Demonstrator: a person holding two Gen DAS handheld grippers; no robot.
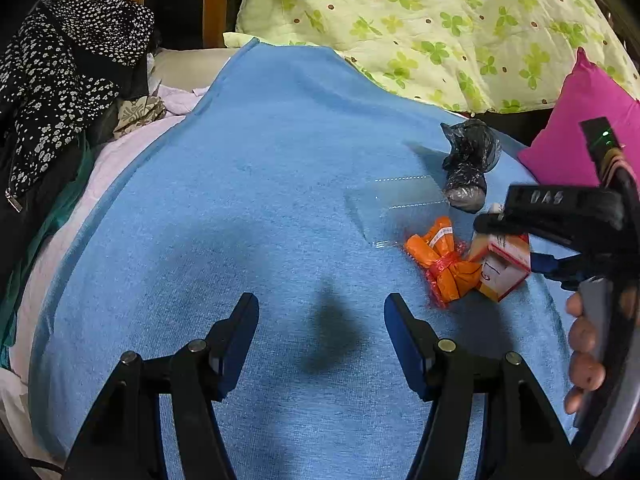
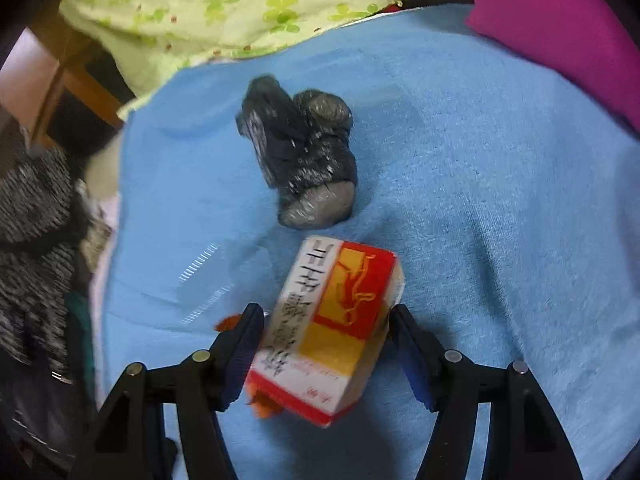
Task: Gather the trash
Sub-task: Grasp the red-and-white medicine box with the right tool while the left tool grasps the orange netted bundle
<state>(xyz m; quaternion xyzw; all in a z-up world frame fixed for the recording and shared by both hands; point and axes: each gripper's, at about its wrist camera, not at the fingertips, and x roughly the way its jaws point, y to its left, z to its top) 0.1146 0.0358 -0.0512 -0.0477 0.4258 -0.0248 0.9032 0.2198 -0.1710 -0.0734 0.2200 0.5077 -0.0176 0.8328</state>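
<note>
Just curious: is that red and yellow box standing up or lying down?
Lying down: the box rests lengthwise on the blue blanket, between the right tongs.

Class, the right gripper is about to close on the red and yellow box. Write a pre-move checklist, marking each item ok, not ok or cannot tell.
1. Red and yellow box between right gripper fingers: ok.
2. Fingers touching box sides: cannot tell, blurred.
3. Orange bundle clear of the grip: not ok, it pokes out beneath the box.
4. Black bag bundle apart from the box: ok.
5. Left gripper open, empty, out of the way: ok.
</note>
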